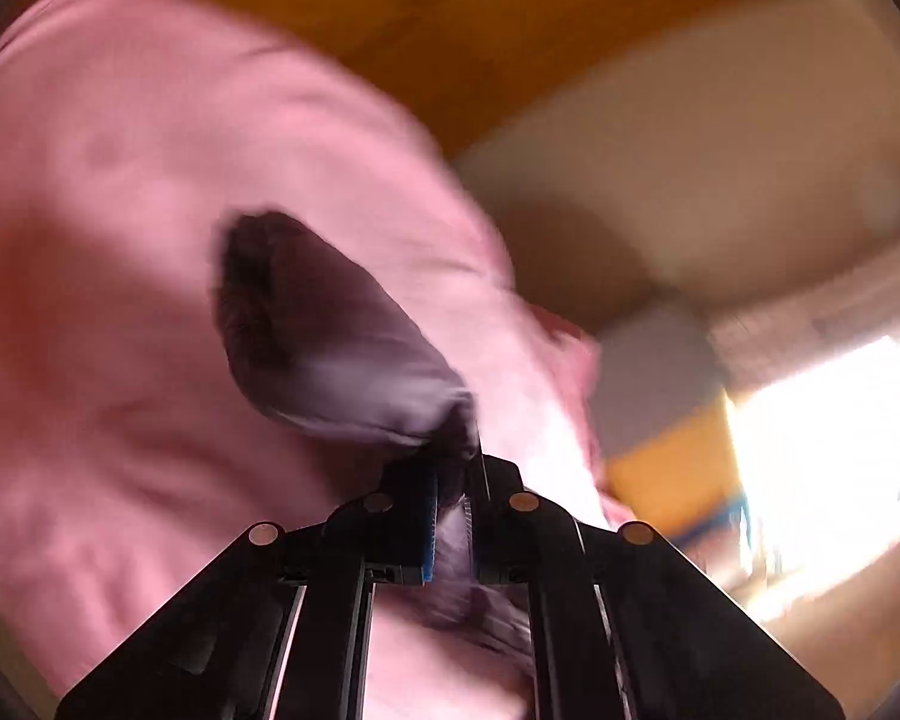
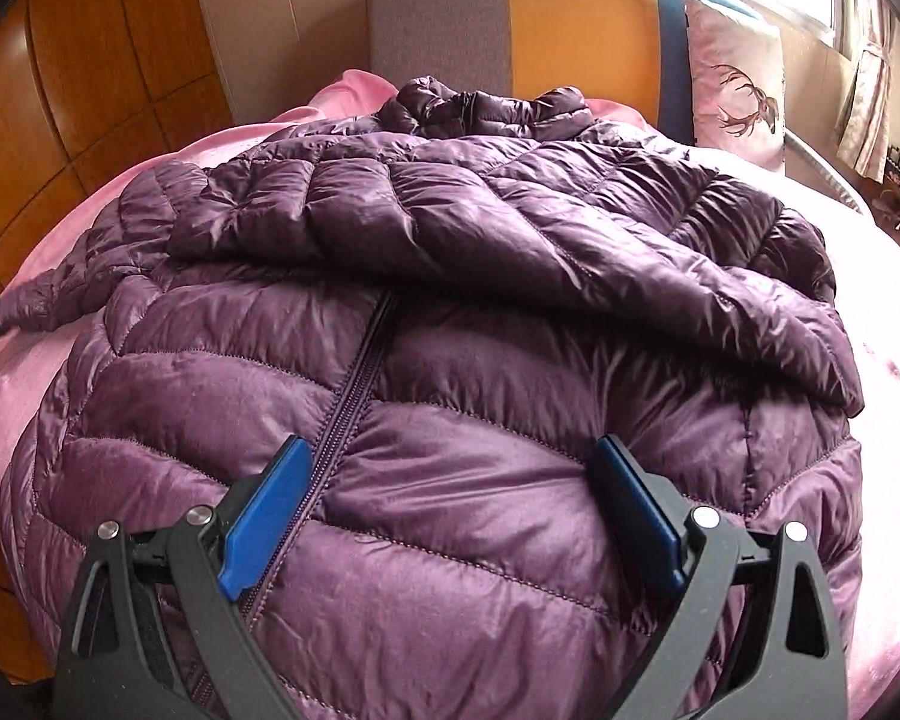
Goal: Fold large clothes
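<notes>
The left gripper [image 1: 453, 498] has its jaws pinched narrow on a sleeve [image 1: 330, 348] of the purple puffer jacket [image 2: 450, 312]; that view is badly blurred, with pink bedsheet [image 1: 120, 240] filling the space left of the sleeve. In the right wrist view the same sleeve end lies at the far left edge of the jacket, where a bit of blue and black shows, too small to tell more. The jacket lies spread front-up on the bed, its zipper [image 2: 354, 384] closed and running down the middle. The other sleeve [image 2: 570, 228] is folded across the chest, above the zipper's visible run. The right gripper [image 2: 450, 510] hovers over the jacket's lower front, jaws wide apart with nothing between them; its left blue pad sits just beside the zipper. Right of the jacket's collar, a pillow [image 2: 738, 72] with a deer print leans against the headboard [image 2: 570, 24].
</notes>
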Demonstrator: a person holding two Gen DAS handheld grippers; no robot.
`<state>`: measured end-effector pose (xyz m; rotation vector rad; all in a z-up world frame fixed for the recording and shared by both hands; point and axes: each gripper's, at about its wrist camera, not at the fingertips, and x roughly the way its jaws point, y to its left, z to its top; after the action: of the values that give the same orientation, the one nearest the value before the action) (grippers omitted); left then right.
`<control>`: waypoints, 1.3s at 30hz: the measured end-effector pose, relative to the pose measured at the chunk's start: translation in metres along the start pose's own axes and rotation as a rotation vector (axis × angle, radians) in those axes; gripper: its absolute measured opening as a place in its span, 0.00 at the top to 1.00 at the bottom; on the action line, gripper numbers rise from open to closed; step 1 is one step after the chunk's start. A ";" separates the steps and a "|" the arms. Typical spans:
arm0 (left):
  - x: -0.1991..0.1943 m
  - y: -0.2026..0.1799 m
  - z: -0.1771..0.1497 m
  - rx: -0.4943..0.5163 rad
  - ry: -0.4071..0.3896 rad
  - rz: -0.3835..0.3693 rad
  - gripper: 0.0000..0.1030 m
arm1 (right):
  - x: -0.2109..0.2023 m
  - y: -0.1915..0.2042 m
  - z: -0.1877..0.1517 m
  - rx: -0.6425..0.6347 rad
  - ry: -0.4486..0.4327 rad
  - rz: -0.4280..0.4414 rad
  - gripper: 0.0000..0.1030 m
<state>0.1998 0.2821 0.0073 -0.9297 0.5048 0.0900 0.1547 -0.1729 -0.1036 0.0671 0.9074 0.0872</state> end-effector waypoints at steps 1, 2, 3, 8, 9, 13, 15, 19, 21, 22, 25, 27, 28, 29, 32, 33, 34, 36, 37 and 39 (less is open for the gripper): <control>-0.001 -0.021 -0.009 0.062 0.014 -0.029 0.94 | 0.000 0.000 0.000 0.000 0.000 0.001 0.08; 0.000 -0.043 -0.019 0.130 0.032 -0.056 0.94 | 0.000 0.000 0.000 0.000 0.000 0.003 0.08; 0.003 -0.074 -0.035 0.216 0.063 -0.099 0.94 | 0.000 -0.001 0.000 0.002 0.000 0.006 0.08; 0.026 -0.168 -0.121 0.476 0.226 -0.225 0.94 | -0.002 -0.005 -0.001 0.018 -0.007 0.026 0.08; 0.033 -0.181 -0.141 0.523 0.262 -0.229 0.94 | -0.002 -0.005 0.000 0.019 -0.007 0.028 0.08; 0.066 -0.212 -0.229 0.657 0.435 -0.215 0.93 | -0.003 -0.007 0.000 0.029 -0.011 0.043 0.08; 0.082 -0.219 -0.269 0.732 0.510 -0.188 0.75 | -0.003 -0.008 0.001 0.037 -0.012 0.051 0.08; 0.085 -0.223 -0.302 0.840 0.523 -0.189 0.23 | -0.007 -0.013 0.005 0.062 -0.009 0.075 0.10; 0.083 -0.216 -0.302 0.858 0.517 -0.191 0.22 | -0.014 -0.018 0.012 0.107 -0.010 0.132 0.14; 0.081 -0.214 -0.301 0.846 0.516 -0.197 0.22 | -0.016 -0.020 0.015 0.133 -0.014 0.166 0.15; 0.073 -0.200 -0.287 0.782 0.499 -0.231 0.22 | -0.022 -0.023 0.033 0.216 -0.037 0.296 0.17; 0.060 -0.185 -0.280 0.745 0.492 -0.235 0.22 | -0.022 -0.015 0.049 0.225 -0.054 0.367 0.17; 0.058 -0.181 -0.270 0.729 0.489 -0.231 0.22 | -0.020 -0.007 0.059 0.208 -0.060 0.388 0.17; 0.054 -0.173 -0.267 0.714 0.485 -0.222 0.22 | -0.017 0.002 0.067 0.187 -0.064 0.396 0.17; 0.043 -0.152 -0.256 0.685 0.479 -0.189 0.22 | 0.008 0.039 0.095 0.116 -0.028 0.406 0.17; 0.040 -0.145 -0.254 0.670 0.476 -0.177 0.22 | 0.018 0.051 0.102 0.090 -0.003 0.404 0.17; 0.037 -0.140 -0.252 0.661 0.475 -0.170 0.22 | 0.029 0.064 0.107 0.062 0.021 0.387 0.17; 0.032 -0.131 -0.248 0.639 0.468 -0.162 0.22 | 0.050 0.092 0.113 0.001 0.081 0.359 0.28; 0.030 -0.127 -0.246 0.623 0.465 -0.160 0.22 | 0.055 0.104 0.114 -0.039 0.109 0.334 0.64; 0.027 -0.122 -0.244 0.607 0.460 -0.159 0.22 | 0.049 0.124 0.119 -0.103 0.112 0.278 0.88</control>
<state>0.1669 0.0125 -0.0341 -0.3825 0.8226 -0.4122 0.2732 -0.0465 -0.0571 0.0926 1.0001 0.3993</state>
